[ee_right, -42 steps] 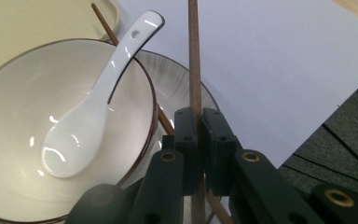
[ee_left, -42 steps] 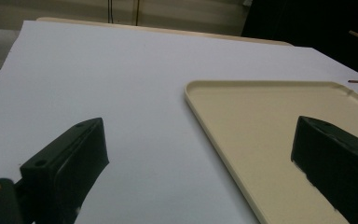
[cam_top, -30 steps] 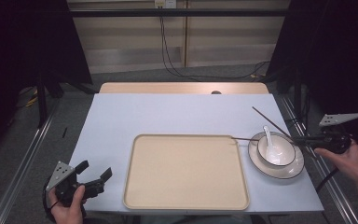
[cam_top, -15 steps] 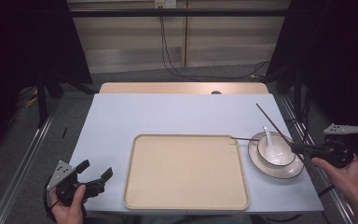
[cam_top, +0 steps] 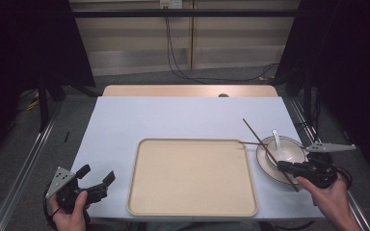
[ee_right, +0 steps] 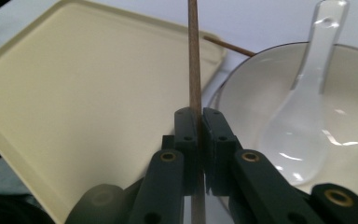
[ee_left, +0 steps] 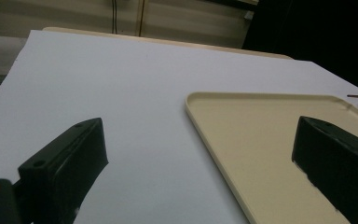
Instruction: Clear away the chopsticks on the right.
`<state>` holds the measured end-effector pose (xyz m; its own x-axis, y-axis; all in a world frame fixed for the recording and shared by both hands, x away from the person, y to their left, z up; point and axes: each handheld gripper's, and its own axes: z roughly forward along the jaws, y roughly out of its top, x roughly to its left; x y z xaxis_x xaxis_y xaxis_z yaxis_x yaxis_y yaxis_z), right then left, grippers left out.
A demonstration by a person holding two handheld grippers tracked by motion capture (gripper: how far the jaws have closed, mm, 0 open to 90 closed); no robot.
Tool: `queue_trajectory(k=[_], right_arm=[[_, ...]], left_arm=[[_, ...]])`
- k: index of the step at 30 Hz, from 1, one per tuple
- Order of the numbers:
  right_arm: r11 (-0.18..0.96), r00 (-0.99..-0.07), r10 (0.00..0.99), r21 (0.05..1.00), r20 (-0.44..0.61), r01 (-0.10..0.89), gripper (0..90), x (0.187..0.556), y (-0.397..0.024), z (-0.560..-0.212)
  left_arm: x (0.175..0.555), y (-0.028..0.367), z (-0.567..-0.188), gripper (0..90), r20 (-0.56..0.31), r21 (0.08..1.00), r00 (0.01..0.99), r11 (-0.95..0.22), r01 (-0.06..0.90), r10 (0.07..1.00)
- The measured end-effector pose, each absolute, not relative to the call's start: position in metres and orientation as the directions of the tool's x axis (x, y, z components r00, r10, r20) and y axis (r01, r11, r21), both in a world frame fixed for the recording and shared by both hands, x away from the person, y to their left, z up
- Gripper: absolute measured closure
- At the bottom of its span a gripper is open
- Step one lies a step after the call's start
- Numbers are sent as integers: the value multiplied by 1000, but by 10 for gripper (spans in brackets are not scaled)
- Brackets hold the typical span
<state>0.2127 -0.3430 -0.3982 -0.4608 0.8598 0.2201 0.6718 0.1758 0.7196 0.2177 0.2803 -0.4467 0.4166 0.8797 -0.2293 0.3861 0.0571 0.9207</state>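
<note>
A white bowl [cam_top: 295,150] with a dark rim stands right of the beige tray [cam_top: 192,178], a white spoon [cam_top: 276,140] resting in it. My right gripper [cam_top: 283,166] is over the bowl's near edge, shut on a brown chopstick [cam_top: 262,144] that slants away across the bowl. In the right gripper view my right gripper [ee_right: 199,113] pinches that chopstick [ee_right: 194,60] upright before the spoon [ee_right: 307,93] and bowl [ee_right: 354,84]. A second chopstick [cam_top: 253,143] lies from the tray's corner to the bowl. My left gripper [cam_top: 96,183] stands open at the near left corner, empty.
A white sheet [cam_top: 183,120] covers the table, with a wooden strip [cam_top: 188,91] at its far edge. In the left gripper view the tray [ee_left: 270,140] lies to the right ahead of my left gripper [ee_left: 200,126]. Dark floor and rails flank both sides.
My right hand has drawn toward the near edge and slightly left, carrying the chopstick with it across the bowl. The left gripper has stayed put.
</note>
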Motion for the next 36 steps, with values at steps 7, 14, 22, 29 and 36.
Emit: queue_trajectory(k=[7, 14, 22, 29, 36], right_arm=[[145, -425, 871, 697, 246, 702, 858, 209, -322, -404], [127, -408, 869, 670, 280, 732, 858, 210, -292, -411], [125, -390, 873, 637, 295, 761, 858, 216, -259, -420], [106, -350, 889, 612, 295, 784, 858, 224, -250, -432], [110, -345, 887, 584, 308, 804, 858, 225, -239, -444]], left_arm=[[220, 279, -447, 30, -231, 918, 422, 53, 393, 876], [221, 278, -447, 31, -226, 917, 436, 40, 398, 871], [221, 279, -447, 31, -228, 916, 436, 40, 399, 871], [222, 279, -448, 32, -229, 915, 437, 39, 402, 870], [220, 280, -447, 32, -225, 916, 436, 37, 400, 871]])
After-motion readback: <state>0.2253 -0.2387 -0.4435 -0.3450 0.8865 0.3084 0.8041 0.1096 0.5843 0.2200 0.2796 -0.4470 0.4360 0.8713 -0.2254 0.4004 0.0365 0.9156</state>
